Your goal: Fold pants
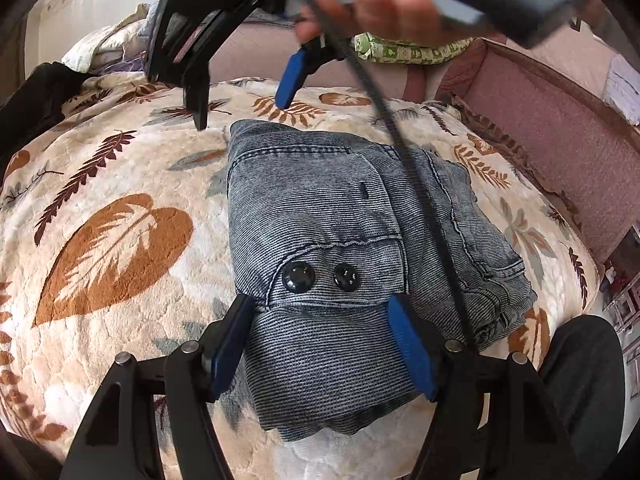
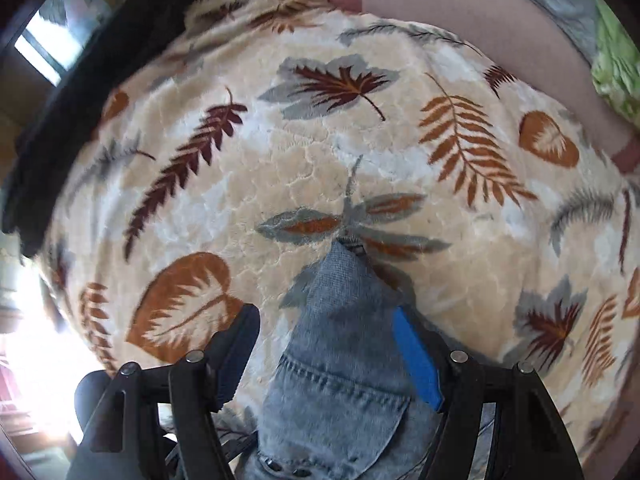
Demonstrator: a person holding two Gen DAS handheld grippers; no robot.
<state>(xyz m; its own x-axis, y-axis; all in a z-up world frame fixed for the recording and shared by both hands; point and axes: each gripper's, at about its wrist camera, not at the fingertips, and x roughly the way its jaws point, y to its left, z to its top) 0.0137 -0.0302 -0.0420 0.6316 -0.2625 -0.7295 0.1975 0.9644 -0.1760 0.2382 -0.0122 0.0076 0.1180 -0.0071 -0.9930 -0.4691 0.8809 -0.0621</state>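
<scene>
A leaf-print blanket (image 1: 120, 184) covers the bed, cream with brown and grey leaves; a dark cloth (image 2: 100, 60) lies along its far left edge, and a pink sofa (image 1: 560, 136) runs along the right; the pants (image 1: 332, 216), blue-grey denim, lie folded into a thick block in the middle of the blanket, a flap with two black buttons (image 1: 320, 276) on top near the close end; the left gripper (image 1: 320, 344) sits low over that close end, jaws spread wide, the folded edge lying between its blue pads (image 1: 412, 348); whether the pads press the cloth cannot be told, though it seems loose between them; the right gripper (image 1: 244, 100) hangs above the blanket just past the far end of the pants, held by a hand (image 1: 372, 8), its jaws spread and nothing between them in the left view; its own view, blurred, shows denim between and below its fingers (image 2: 416, 356), with no clear pinch
</scene>
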